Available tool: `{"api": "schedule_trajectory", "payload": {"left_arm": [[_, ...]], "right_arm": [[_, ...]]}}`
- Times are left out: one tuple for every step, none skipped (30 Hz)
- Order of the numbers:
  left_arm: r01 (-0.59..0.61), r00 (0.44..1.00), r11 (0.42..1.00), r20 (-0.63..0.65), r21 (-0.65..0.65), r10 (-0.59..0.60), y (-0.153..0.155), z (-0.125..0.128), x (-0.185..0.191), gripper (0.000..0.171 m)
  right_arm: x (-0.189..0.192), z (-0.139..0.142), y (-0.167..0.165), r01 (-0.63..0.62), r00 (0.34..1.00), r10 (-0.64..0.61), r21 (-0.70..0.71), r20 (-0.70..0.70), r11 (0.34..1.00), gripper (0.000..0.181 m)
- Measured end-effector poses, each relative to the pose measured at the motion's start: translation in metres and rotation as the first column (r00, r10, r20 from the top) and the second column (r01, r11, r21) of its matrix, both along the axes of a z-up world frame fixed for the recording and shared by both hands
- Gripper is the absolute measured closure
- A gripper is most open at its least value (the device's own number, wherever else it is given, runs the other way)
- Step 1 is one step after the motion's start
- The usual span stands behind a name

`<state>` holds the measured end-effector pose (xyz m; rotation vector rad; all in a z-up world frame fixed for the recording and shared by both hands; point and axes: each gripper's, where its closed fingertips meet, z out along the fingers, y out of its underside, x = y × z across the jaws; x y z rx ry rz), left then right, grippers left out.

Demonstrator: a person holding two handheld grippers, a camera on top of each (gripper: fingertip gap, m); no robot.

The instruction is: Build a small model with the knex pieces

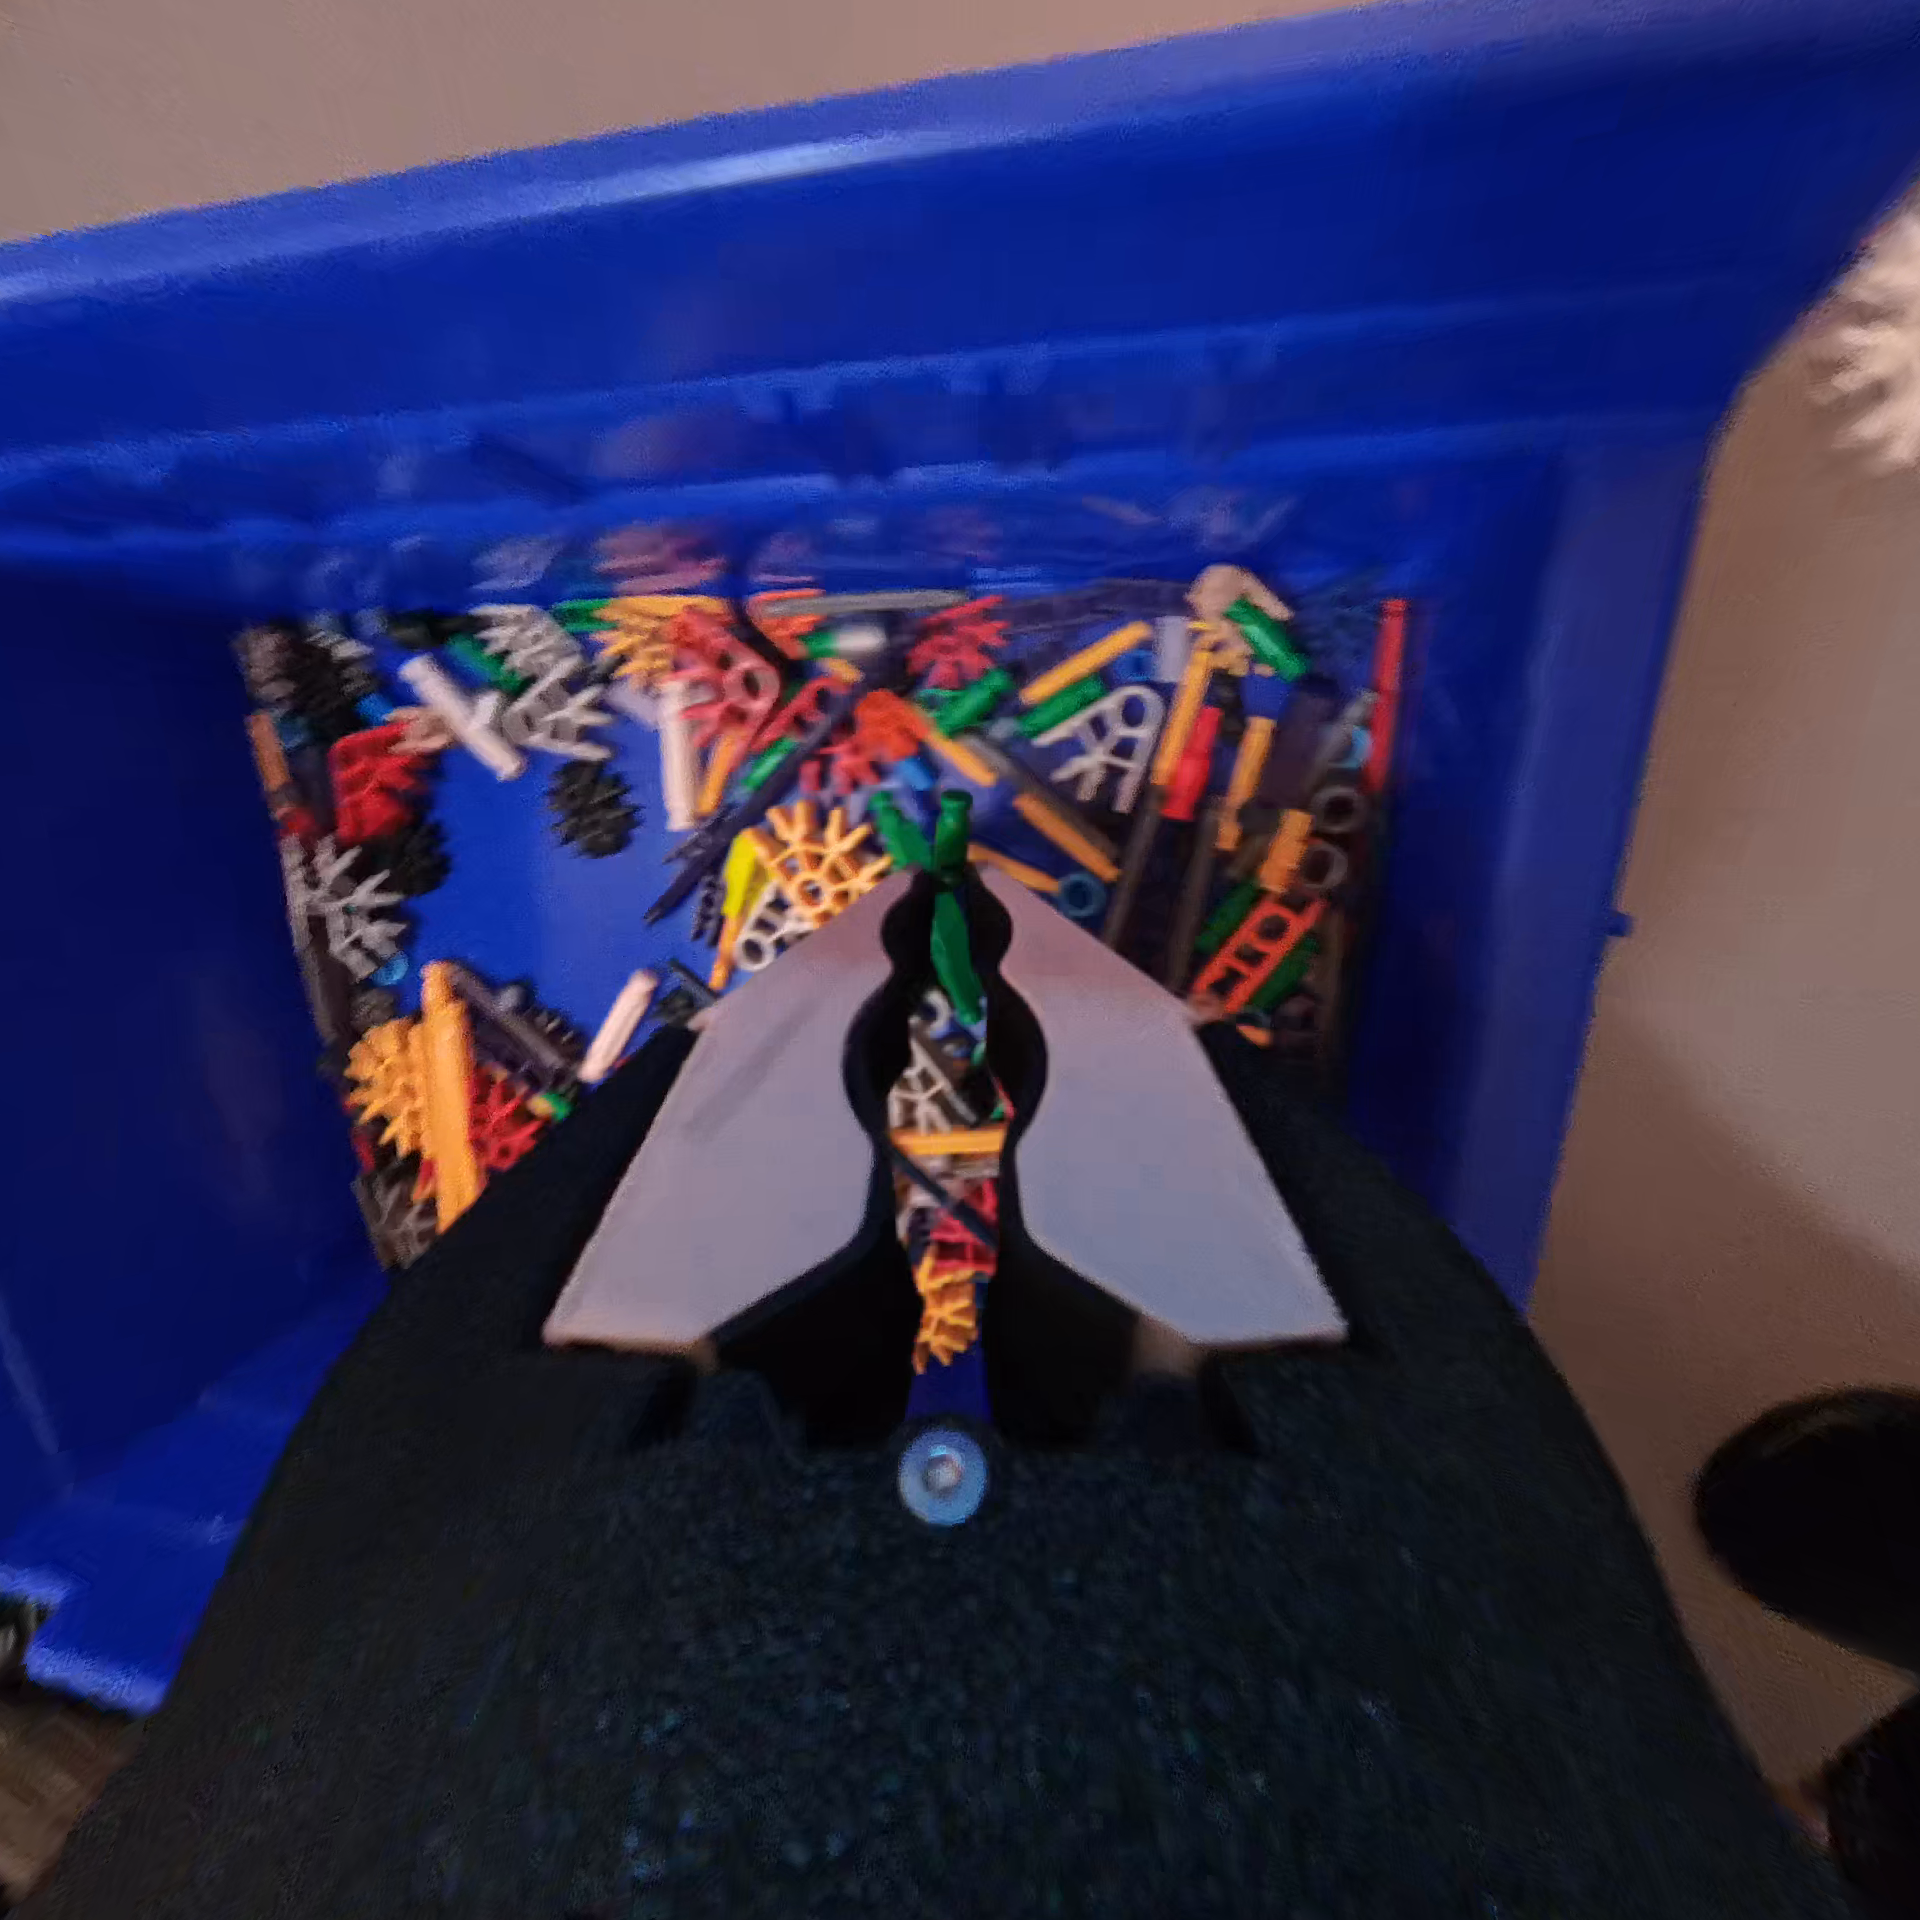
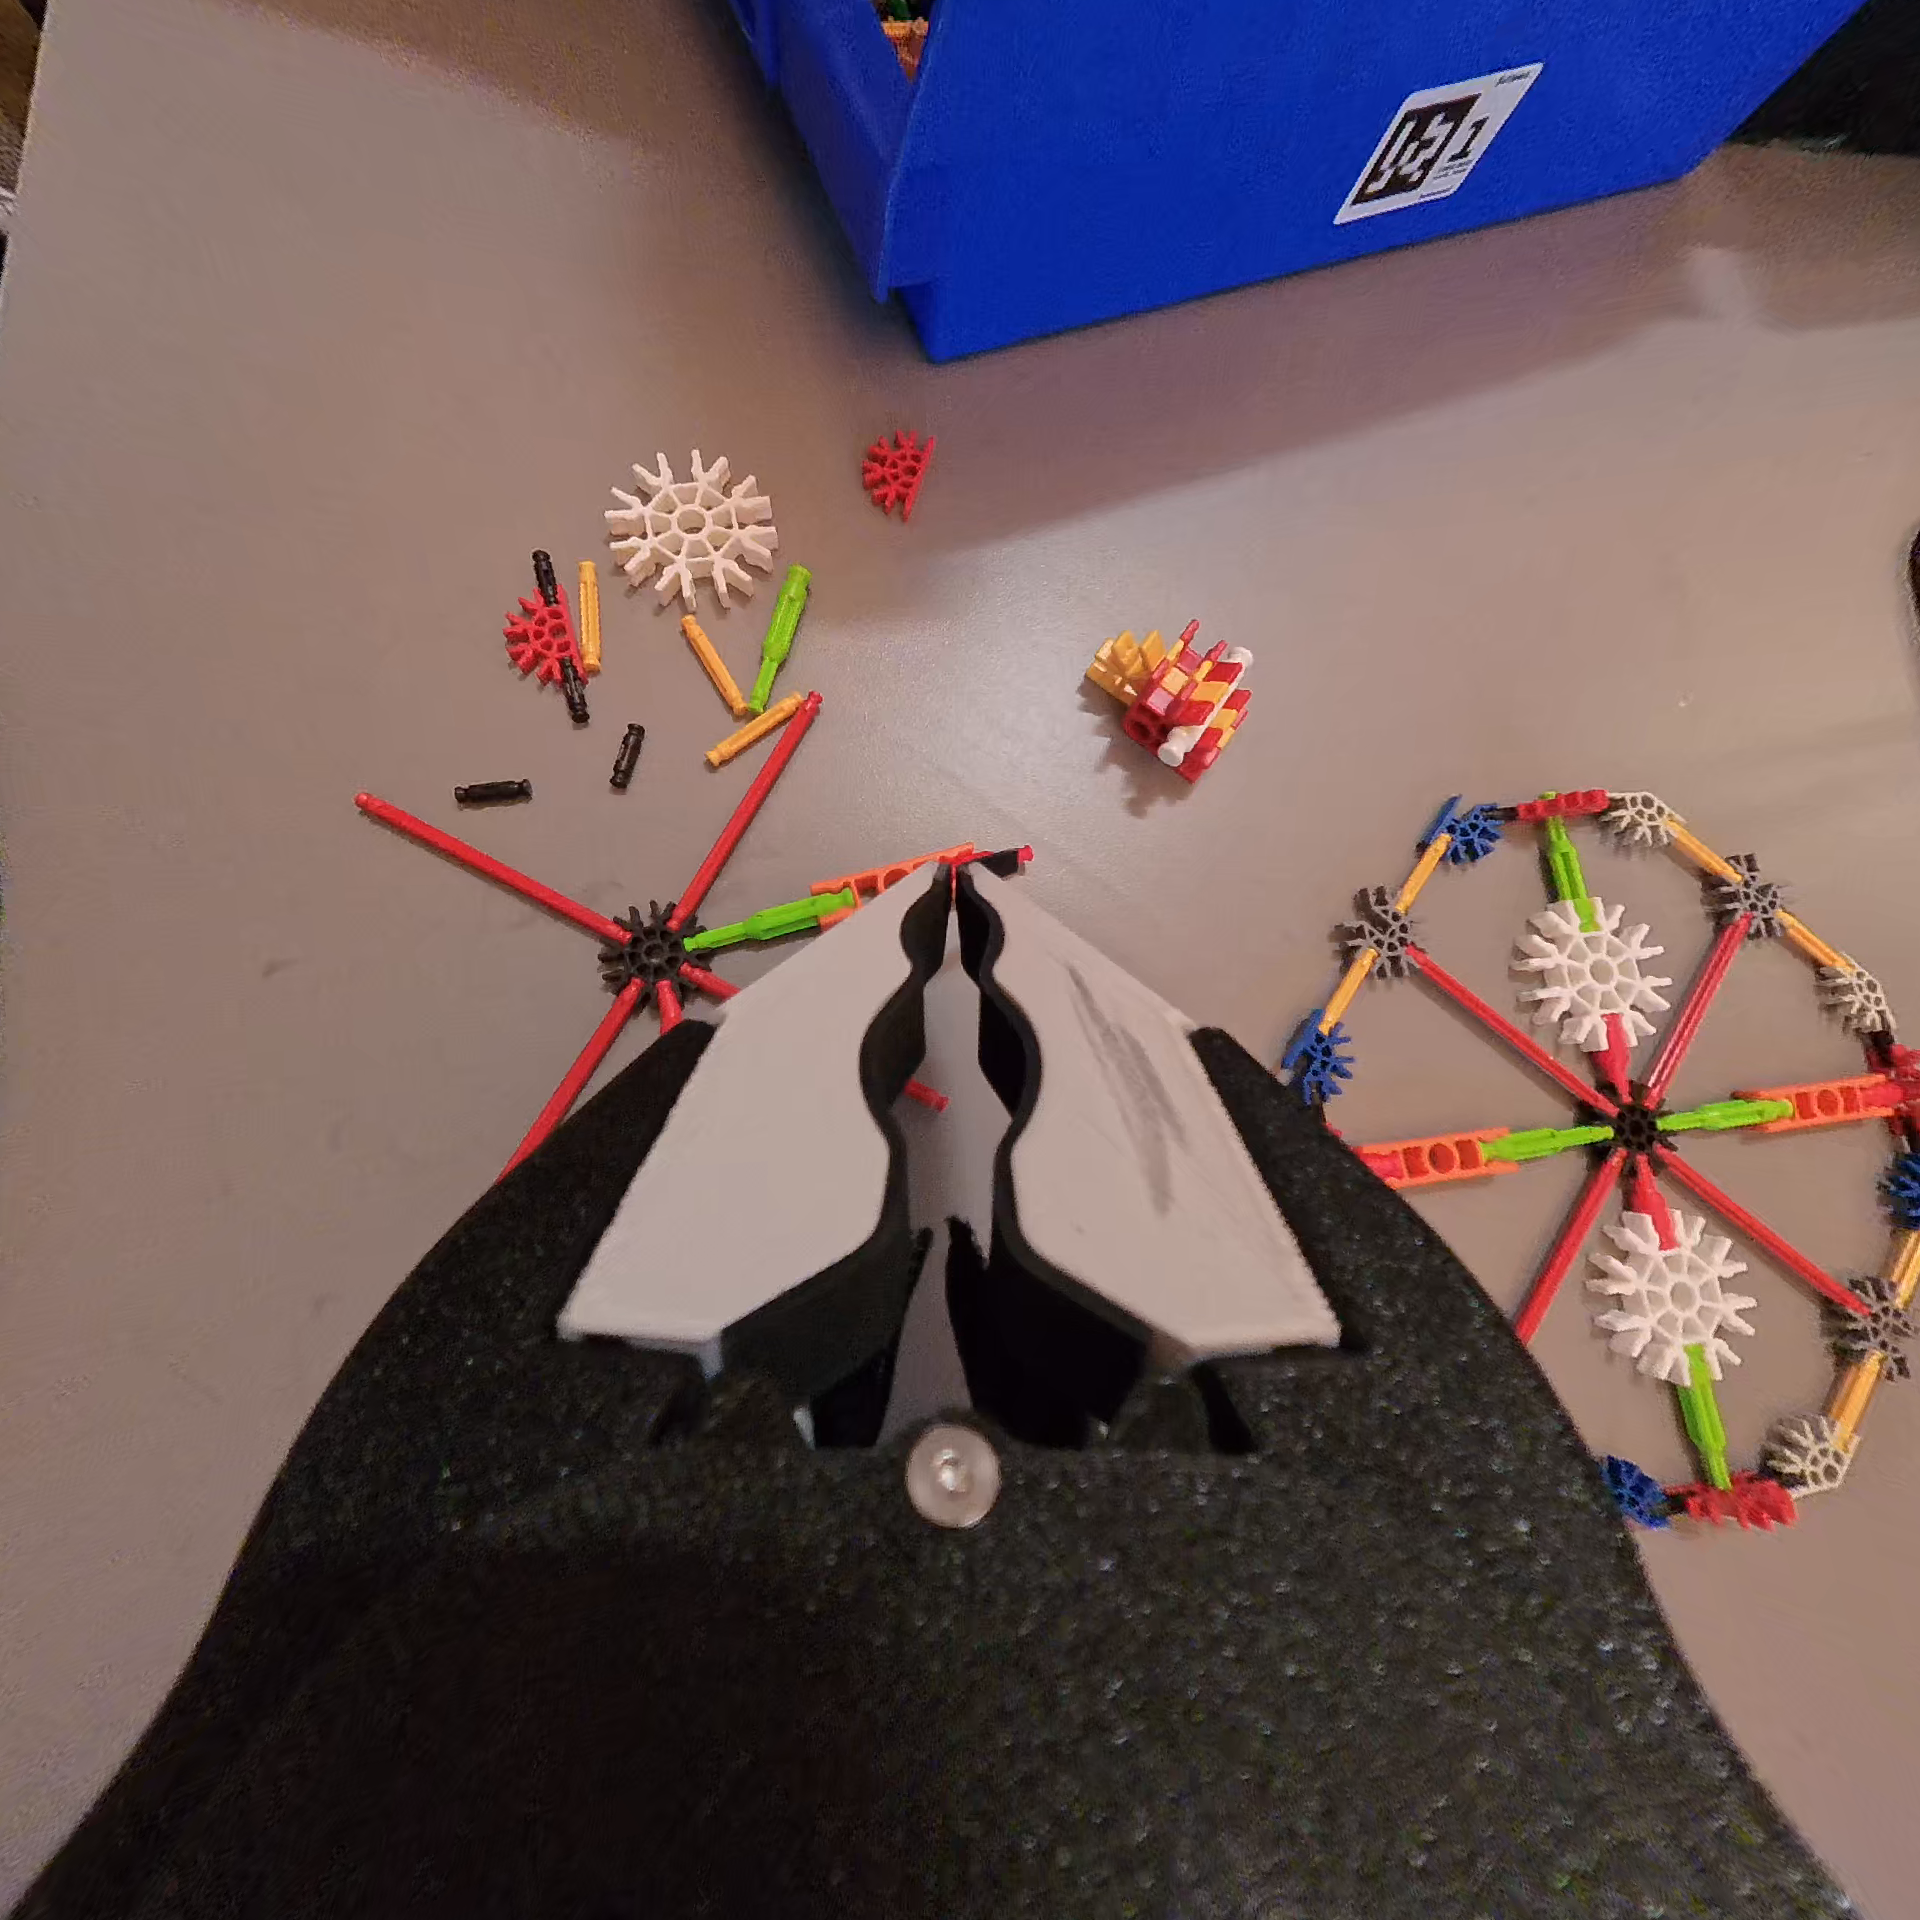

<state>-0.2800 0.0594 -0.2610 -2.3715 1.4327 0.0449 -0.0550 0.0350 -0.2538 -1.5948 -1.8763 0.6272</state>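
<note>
My left gripper (image 1: 948, 883) is shut on a short green rod (image 1: 951, 925) and holds it above the open blue bin (image 1: 935, 270), which is filled with several mixed construction-toy rods and connectors (image 1: 831, 790). The view is blurred. My right gripper (image 2: 954, 878) is shut on the tip of an orange and red piece (image 2: 894, 881) at the end of a partial spoke assembly. That assembly has a black hub (image 2: 651, 953) with red rods (image 2: 488, 857) and a green rod (image 2: 769, 923), and lies on the grey table (image 2: 260, 364).
A finished wheel (image 2: 1631, 1127) with white snowflake connectors lies at the right. Loose parts lie beyond: a white snowflake connector (image 2: 691, 528), red connectors (image 2: 897, 473), yellow, green and black rods (image 2: 727, 665), and a small red-yellow cluster (image 2: 1179, 701). The blue bin (image 2: 1195, 208) stands at the back.
</note>
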Motion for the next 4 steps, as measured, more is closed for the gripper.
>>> {"api": "schedule_trajectory", "payload": {"left_arm": [[-0.031, 0.999, 0.999, 0.008, 0.025, 0.031, 0.0047, 0.0045, -0.0048, 0.157], [-0.043, 0.999, 0.998, 0.006, 0.044, 0.043, 0.0067, 0.008, -0.0076, 0.143], [-0.037, 0.999, 0.998, 0.005, 0.057, 0.037, 0.0059, 0.0106, -0.0065, 0.134], [-0.009, 1.0, 0.999, 0.018, 0.047, 0.009, 0.0005, 0.0116, 0.0001, 0.137]], "right_arm": [[0.0, 0.0004, 0.0, 0.0, 1.0, 0.0, 0.0, -0.001, 1.0, 0.181], [-0.0001, 0.0005, -0.0001, 0.0, 1.0, 0.0, 0.0, -0.002, 1.0, 0.181], [0.0, 0.0002, -0.0002, -0.001, 1.0, 0.001, 0.0, -0.001, 1.0, 0.181], [-0.0001, -0.0001, -0.0004, -0.001, 1.0, 0.001, 0.0, 0.001, 1.0, 0.181]]}}
